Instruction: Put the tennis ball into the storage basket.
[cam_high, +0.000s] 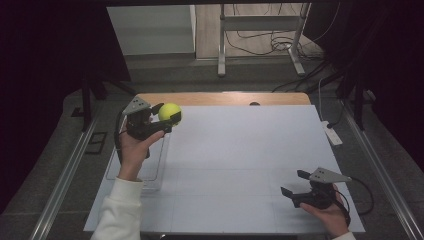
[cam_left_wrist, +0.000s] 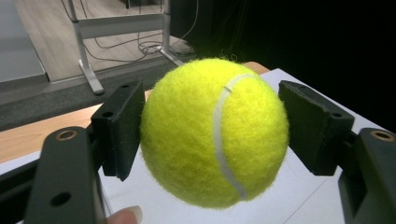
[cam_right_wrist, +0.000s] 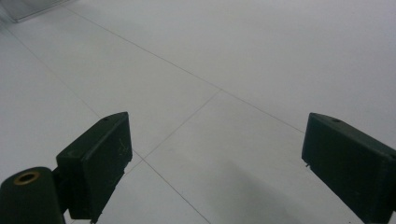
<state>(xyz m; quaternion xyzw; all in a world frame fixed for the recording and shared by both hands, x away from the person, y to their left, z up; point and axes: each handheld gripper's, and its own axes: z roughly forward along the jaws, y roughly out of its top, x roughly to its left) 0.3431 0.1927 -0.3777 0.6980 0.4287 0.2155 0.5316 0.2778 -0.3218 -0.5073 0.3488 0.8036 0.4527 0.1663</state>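
Left claw (cam_high: 169, 114) up over the desk's (cam_high: 240, 150) far-left corner, jaws clamped on the yellow tennis ball (cam_high: 170, 112), lifted clear. Near right, the right claw (cam_high: 295, 182) sits low, jaws spread wide, holding nothing.

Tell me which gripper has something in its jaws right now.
The left gripper: its jaws clamp the yellow tennis ball. The right gripper is open, nothing between its jaws.

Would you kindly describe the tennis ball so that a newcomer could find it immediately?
Start at the white table and go to its far left corner, above the clear tray. There the left tongs hold the tennis ball in the air. It is the sole bright yellow, fuzzy object, with a curved white seam.
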